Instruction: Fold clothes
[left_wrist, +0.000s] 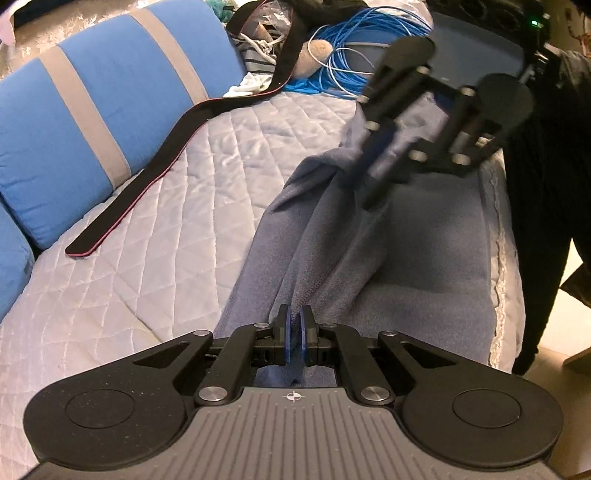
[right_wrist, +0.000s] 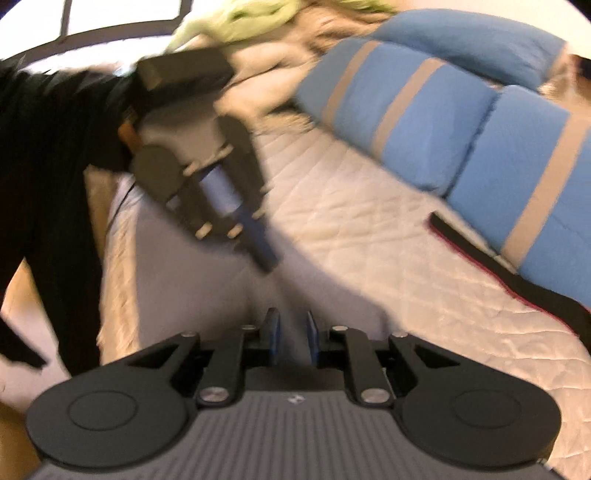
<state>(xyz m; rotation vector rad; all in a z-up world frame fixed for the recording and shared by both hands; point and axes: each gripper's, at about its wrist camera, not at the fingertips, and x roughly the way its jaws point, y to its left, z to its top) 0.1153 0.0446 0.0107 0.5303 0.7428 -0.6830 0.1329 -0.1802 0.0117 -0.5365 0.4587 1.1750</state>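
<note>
Left gripper (left_wrist: 294, 328) clamped, right gripper (right_wrist: 293, 332) fingers parted

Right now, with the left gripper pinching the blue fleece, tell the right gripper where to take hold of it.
Grip the raised fold at the far end of the blue fleece, coming from above. The ridge runs from the left gripper, shut on the cloth, and stands up off the quilt. The right gripper is open.
</note>
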